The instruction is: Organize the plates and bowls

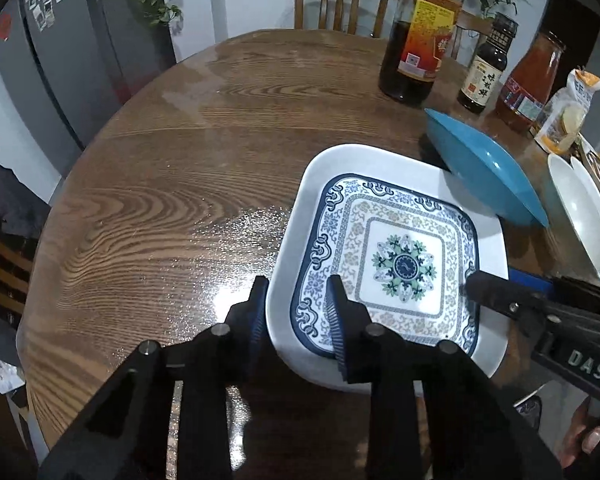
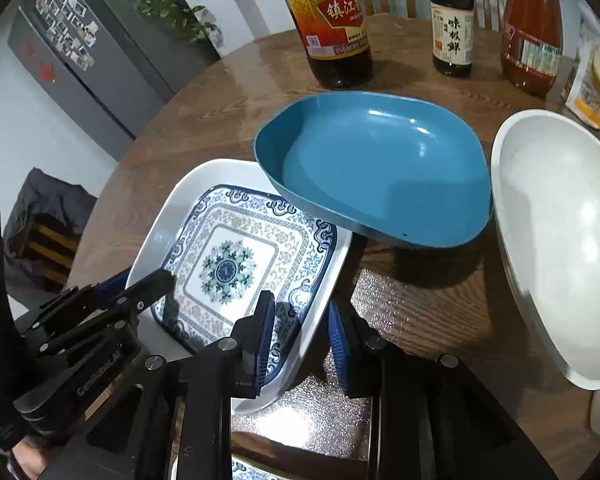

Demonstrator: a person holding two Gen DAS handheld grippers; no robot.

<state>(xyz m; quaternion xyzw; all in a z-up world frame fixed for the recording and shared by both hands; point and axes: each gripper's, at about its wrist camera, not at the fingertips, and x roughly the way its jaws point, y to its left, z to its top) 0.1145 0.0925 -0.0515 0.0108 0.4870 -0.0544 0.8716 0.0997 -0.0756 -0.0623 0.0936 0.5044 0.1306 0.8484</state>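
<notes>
On the round wooden surface [image 1: 140,184] a white square plate [image 1: 296,216] lay at the lower right of the left wrist frame, with a blue-patterned square plate [image 1: 404,264] nested inside it. The left tool [image 1: 298,312] straddled the near left rim of the white plate, its jaws narrowed onto that edge, one pad outside and one inside. In the right wrist frame the right tool [image 2: 300,340] bracketed the same plate's opposite rim at lower centre, clamped in the same way. A blue bowl [image 2: 380,168] sat tilted just beyond, its edge overlapping the white plate's far corner. A white bowl [image 2: 560,240] stood at the right edge, three sauce bottles [image 2: 332,24] along the top.
</notes>
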